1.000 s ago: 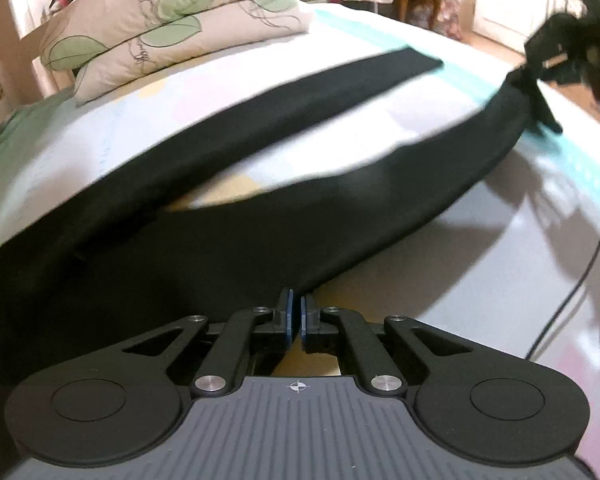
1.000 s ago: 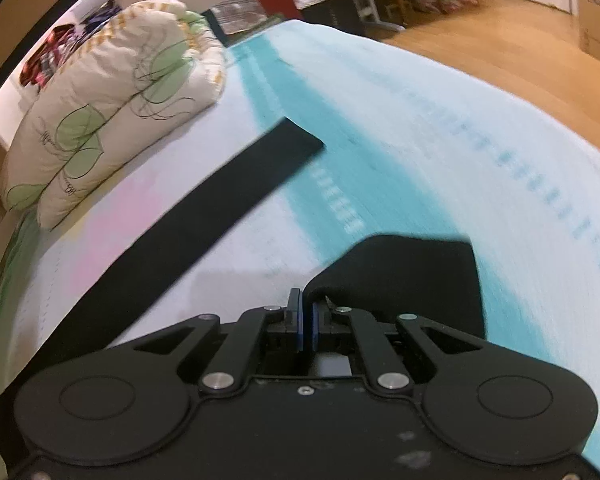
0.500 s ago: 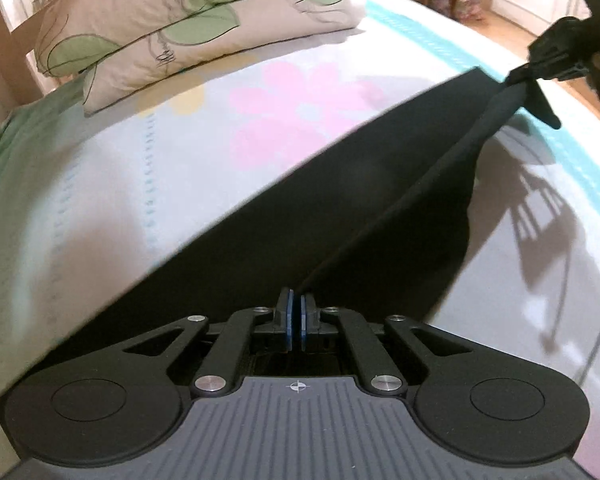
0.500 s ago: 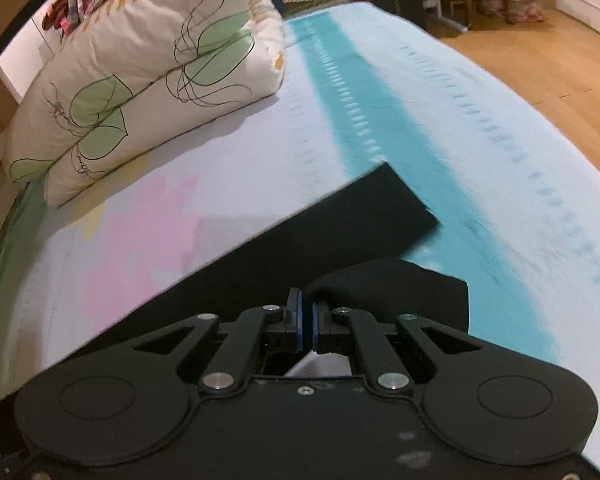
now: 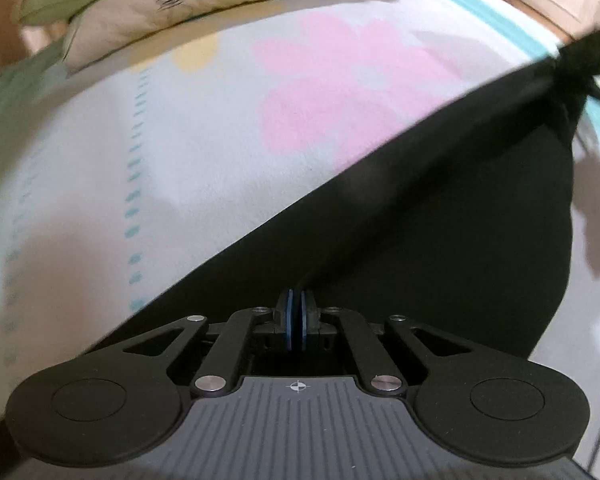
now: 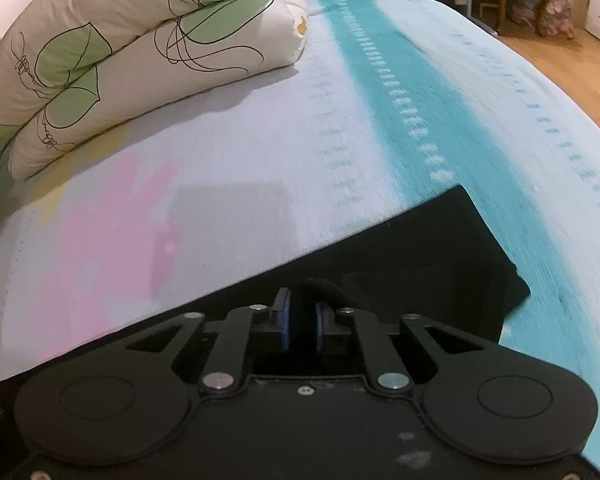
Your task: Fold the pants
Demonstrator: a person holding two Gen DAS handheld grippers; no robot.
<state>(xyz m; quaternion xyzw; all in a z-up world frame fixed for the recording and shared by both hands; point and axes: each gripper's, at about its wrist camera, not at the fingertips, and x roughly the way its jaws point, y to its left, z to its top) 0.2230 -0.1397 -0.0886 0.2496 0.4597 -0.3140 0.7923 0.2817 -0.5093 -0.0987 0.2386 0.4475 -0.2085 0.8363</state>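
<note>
The left claw was pinched tight on the soft black cloth pants, and the right claw was opening, its blue pads a little apart with a fold of the pants between them. The pants lay on the white bed sheet with a pink flower and teal stripe. Farther back sat a puffy white pillow with green leaves.

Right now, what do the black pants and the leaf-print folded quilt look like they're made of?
Black pants: seemingly a thin, matte woven or knit fabric; no sheen, drapes limp and lies flat with a soft folded edge. Exact fibre can't be told.

Leaf-print folded quilt: looks like smooth printed cotton-type cloth over soft filling; puffy rounded folds, fine creases, dull finish.
</note>
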